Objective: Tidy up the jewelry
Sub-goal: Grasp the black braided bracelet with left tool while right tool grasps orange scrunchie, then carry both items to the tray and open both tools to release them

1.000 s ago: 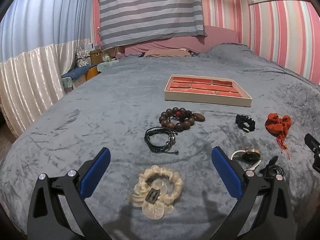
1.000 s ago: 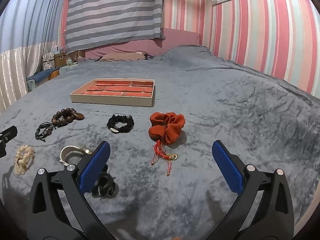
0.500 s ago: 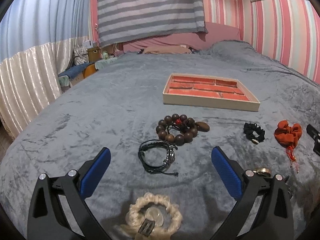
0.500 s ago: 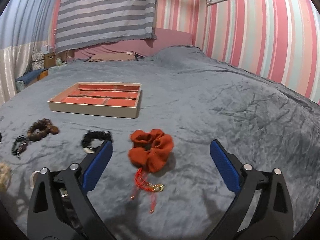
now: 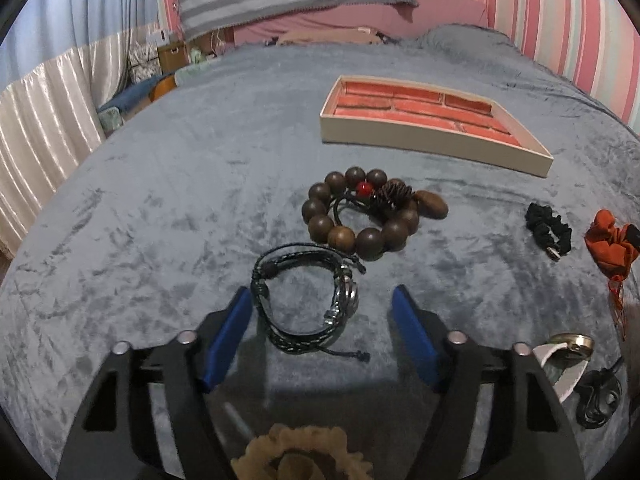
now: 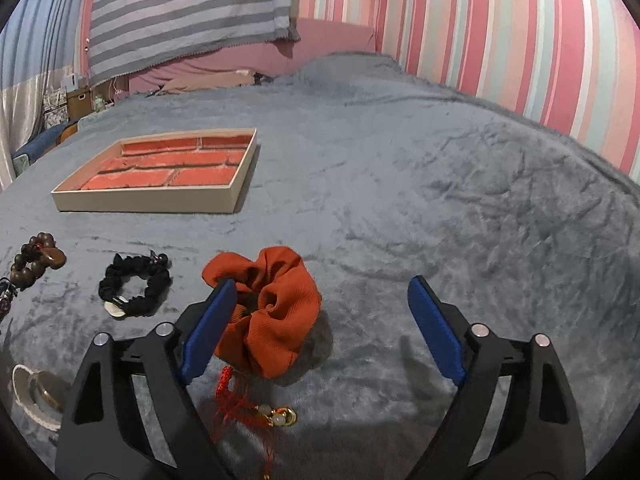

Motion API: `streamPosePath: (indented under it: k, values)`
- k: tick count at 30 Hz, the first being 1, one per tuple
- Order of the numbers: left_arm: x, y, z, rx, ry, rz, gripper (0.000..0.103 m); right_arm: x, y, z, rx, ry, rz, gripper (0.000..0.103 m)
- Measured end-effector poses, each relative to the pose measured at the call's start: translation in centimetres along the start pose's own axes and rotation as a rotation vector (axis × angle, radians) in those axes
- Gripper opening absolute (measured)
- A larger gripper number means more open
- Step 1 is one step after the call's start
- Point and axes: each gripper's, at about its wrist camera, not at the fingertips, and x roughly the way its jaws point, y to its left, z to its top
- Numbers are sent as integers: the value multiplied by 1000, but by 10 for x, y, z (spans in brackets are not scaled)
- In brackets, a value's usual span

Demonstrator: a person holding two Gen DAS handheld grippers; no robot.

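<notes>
A black cord bracelet point(image 5: 342, 300) lies on the grey blanket between the blue fingers of my left gripper point(image 5: 320, 292). Its jaws are closing and neither pad presses on the cord. My right gripper point(image 6: 322, 282) straddles an orange scrunchie point(image 6: 276, 312), which sits close to the left finger. Those jaws are closing too, and the right pad is well clear of the fabric. A cream tray point(image 5: 432, 148) with red compartments stands farther back, seen also in the right wrist view as the tray point(image 6: 148, 202).
A wooden bead bracelet point(image 5: 360, 216), a black scrunchie point(image 5: 546, 232), a white bracelet with a gold disc point(image 5: 568, 356) and a cream beaded piece point(image 5: 300, 452) lie around. A red tassel with a gold bell point(image 6: 256, 408) trails from the orange scrunchie. Striped walls stand behind the bed.
Both grippers moved forward and lower over the blanket. The left jaws narrowed around the black cord bracelet. The right jaws narrowed around the orange scrunchie.
</notes>
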Motion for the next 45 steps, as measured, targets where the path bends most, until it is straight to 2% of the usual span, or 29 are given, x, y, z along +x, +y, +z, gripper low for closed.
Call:
streamPosePath:
  k: [6, 10, 13, 14, 15, 16, 26, 34, 41, 45]
  values:
    - [15, 3, 1, -4, 36, 0, 61, 22, -2, -1, 19, 65, 7, 71]
    - [16, 0, 0, 8, 34, 10, 52, 30, -2, -2, 23, 94, 21, 58]
    - [17, 0, 1, 10, 26, 8, 50, 32, -1, -3, 22, 102, 32, 47]
    - [17, 1, 1, 11, 24, 3, 45, 32, 0, -3, 20, 102, 37, 42]
    - [18, 0, 1, 12, 29, -11, 28, 33, 1, -3, 17, 101, 41, 40]
    - [20, 0, 1, 11, 41, -19, 22, 33, 2, -3, 12, 101, 46, 35]
    - [19, 7, 1, -22, 42, -53, 18, 35, 8, -1, -10, 92, 65, 26]
    - [-8, 16, 3, -50, -24, -66, 17, 31, 9, 2, -19, 73, 73, 24]
    - [-33, 24, 25, -65, -84, -98, 16, 31, 9, 12, -22, 51, 68, 23]
    - [-34, 24, 43, -61, -96, -117, 16, 34, 12, 22, -42, 31, 54, 22]
